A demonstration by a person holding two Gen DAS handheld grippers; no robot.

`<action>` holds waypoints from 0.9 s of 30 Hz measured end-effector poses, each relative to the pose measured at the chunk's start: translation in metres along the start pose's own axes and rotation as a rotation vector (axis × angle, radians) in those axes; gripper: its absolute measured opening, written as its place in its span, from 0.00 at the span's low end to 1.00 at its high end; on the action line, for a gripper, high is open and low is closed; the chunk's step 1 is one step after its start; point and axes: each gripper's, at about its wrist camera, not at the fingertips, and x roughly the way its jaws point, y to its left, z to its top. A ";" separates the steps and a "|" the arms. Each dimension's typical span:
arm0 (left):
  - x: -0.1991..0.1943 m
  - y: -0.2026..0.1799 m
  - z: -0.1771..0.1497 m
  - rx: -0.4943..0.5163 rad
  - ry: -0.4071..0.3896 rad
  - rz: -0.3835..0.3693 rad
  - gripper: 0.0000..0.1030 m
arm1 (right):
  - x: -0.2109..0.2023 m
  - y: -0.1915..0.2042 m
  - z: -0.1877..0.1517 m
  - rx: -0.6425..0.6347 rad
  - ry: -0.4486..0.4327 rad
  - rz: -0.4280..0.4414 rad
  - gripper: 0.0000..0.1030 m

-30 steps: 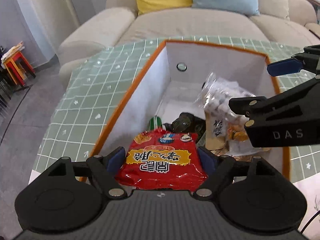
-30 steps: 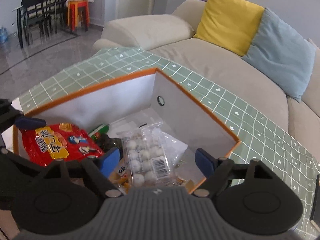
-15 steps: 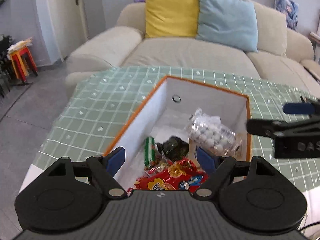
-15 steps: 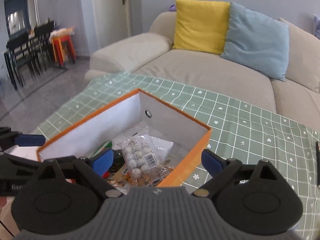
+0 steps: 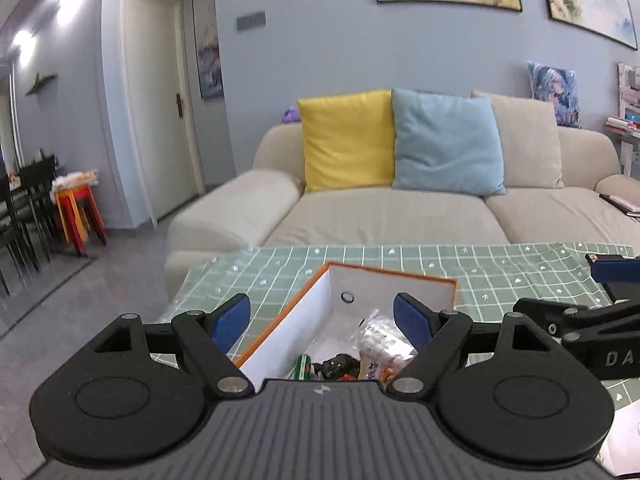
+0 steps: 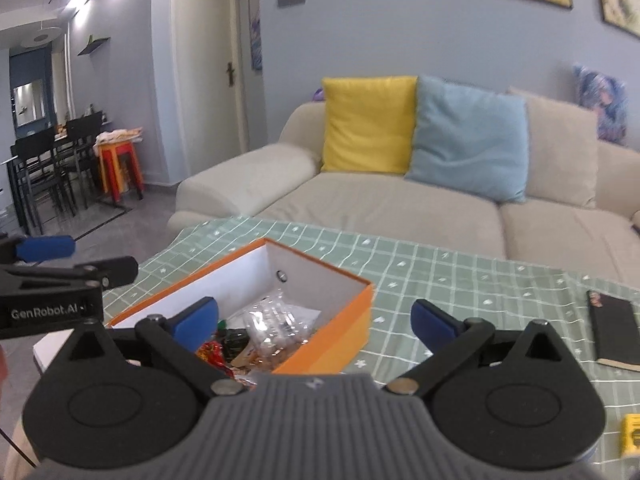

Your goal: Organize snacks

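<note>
An orange-edged white box (image 5: 384,278) (image 6: 328,344) sits on the green checked table and holds snacks: a clear bag of white balls (image 5: 380,340) (image 6: 276,322), a red snack bag (image 6: 212,352), a green packet (image 5: 302,366) and a dark packet (image 5: 338,364). My left gripper (image 5: 322,320) is open and empty, raised above and behind the box's near end. My right gripper (image 6: 314,320) is open and empty, raised over the box's near right side. Each gripper also shows at the edge of the other's view.
A green checked tablecloth (image 6: 460,272) covers the table. A black notebook (image 6: 612,330) and a small yellow item (image 6: 632,440) lie at the right. A beige sofa (image 5: 392,216) with yellow and blue cushions stands behind the table. Dining chairs and red stools (image 5: 76,212) stand far left.
My left gripper let go of the red snack bag, which now lies in the box. Both grippers have pulled back and up, tilting toward the sofa.
</note>
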 end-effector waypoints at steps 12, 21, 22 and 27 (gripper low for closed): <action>-0.018 -0.029 -0.030 0.058 0.040 0.025 0.92 | -0.047 -0.003 -0.043 -0.019 -0.034 -0.060 0.96; -0.004 -0.040 -0.060 0.021 0.148 0.019 0.92 | -0.044 -0.018 -0.072 0.018 0.045 -0.104 0.96; -0.002 -0.040 -0.062 0.016 0.159 0.016 0.93 | -0.040 -0.017 -0.074 0.017 0.059 -0.106 0.96; 0.004 -0.043 -0.073 0.015 0.214 0.010 0.93 | -0.033 -0.014 -0.082 -0.009 0.074 -0.113 0.96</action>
